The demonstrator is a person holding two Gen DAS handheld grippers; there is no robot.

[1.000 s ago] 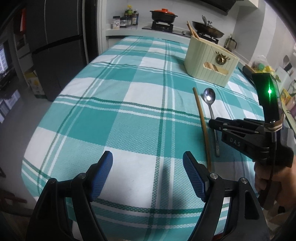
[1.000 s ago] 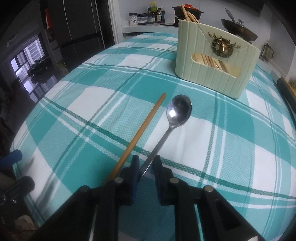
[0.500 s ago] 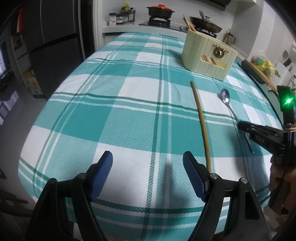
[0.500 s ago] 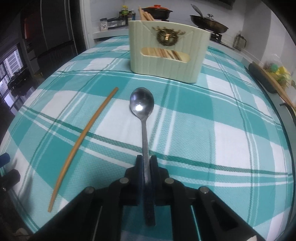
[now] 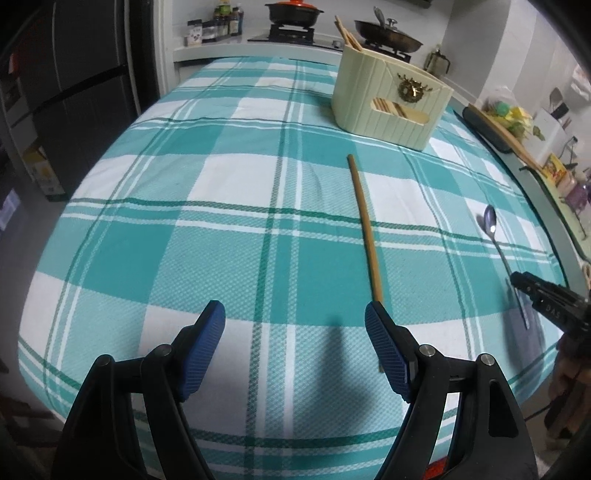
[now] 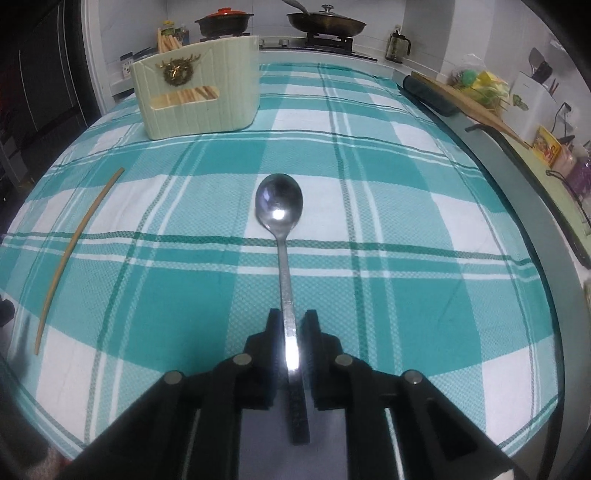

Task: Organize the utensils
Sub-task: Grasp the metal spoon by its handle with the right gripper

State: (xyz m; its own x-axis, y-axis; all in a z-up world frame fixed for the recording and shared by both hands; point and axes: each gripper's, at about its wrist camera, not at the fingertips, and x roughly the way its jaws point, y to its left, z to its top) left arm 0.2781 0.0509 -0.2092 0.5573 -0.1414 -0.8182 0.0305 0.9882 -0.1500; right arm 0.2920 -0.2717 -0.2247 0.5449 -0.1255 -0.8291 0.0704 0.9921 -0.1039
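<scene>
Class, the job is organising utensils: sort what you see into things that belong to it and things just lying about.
Belongs to the job:
spoon, between the opening right gripper jaws
chopstick
holder
left gripper, open

Lying about:
red-lidded pot
pan
glass jug
</scene>
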